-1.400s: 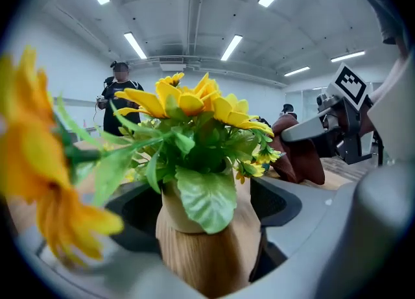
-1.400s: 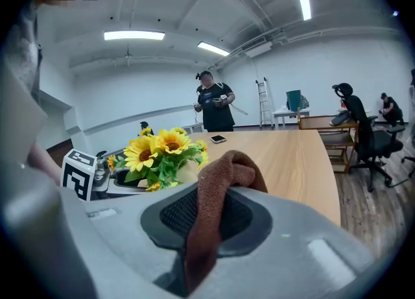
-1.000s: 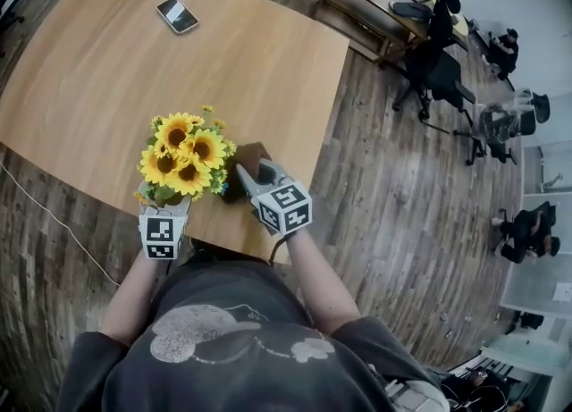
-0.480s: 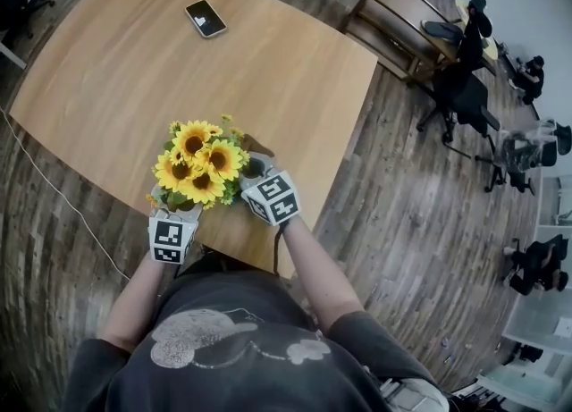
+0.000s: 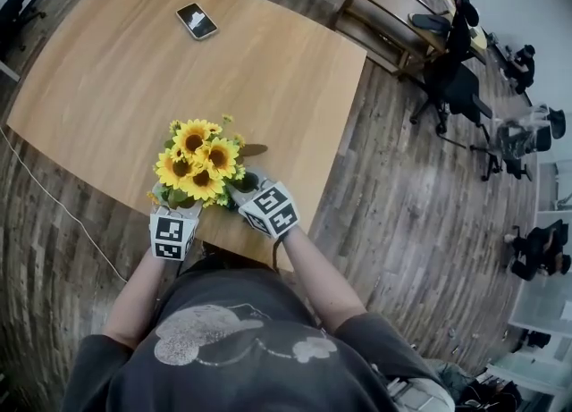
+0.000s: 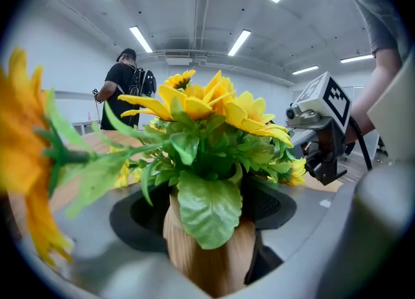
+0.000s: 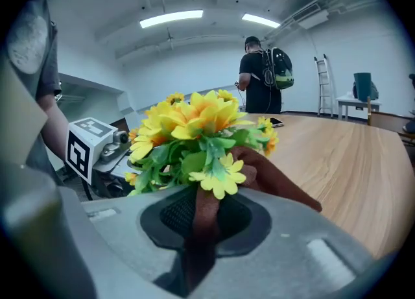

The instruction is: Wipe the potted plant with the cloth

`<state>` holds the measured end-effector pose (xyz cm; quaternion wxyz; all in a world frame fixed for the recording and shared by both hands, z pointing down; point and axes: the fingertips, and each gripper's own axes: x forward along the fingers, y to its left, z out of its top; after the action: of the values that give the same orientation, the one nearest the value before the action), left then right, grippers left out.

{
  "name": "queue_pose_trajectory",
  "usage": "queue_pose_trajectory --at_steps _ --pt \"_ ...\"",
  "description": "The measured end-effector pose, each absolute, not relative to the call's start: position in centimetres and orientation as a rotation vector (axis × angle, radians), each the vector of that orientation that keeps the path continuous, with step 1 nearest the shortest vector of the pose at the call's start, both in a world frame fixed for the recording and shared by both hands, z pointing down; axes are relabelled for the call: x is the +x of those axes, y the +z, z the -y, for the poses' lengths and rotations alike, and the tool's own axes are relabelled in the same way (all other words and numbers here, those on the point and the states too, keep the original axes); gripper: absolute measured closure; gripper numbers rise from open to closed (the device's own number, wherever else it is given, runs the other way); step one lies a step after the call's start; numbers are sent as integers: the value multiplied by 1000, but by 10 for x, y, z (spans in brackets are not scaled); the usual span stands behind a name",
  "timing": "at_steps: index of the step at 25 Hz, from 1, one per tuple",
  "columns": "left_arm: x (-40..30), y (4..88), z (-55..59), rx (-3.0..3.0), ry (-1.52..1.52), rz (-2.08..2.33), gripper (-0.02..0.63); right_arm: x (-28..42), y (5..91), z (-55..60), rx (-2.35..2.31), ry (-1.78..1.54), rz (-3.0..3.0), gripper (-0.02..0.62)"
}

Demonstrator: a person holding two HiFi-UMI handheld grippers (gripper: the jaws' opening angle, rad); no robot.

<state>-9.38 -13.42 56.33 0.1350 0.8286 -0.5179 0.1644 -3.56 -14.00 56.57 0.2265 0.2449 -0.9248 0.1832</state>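
On the tabletop [image 5: 134, 71], the left claw [image 5: 175, 209] clamps the plant's wooden pot [image 6: 207, 252] while the right claw [image 5: 255, 196], pinching the brown cloth [image 7: 272, 181], holds it against the flowers [image 5: 198, 160].

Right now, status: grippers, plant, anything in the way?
Left gripper shut on pot. Right gripper shut on cloth, cloth against sunflowers. Phone far across table, nothing blocking.

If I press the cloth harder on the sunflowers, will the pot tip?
Probably not: the left gripper clamps the wood-grain pot. The sunflowers look top-heavy and would likely bend. The brown cloth hangs limp, so expect little push.
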Motion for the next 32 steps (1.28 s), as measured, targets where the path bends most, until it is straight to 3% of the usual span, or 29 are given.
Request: queue_pose_trajectory --at_steps 13,23,32 --pt "-76 569 118 2567 510 1311 222 -30 566 72 653 539 2531 545" --pt "-60 566 112 2669 555 1103 222 44 551 82 917 515 2450 545" --pt "-38 568 89 2882 603 655 221 87 560 122 1042 563 2384 545"
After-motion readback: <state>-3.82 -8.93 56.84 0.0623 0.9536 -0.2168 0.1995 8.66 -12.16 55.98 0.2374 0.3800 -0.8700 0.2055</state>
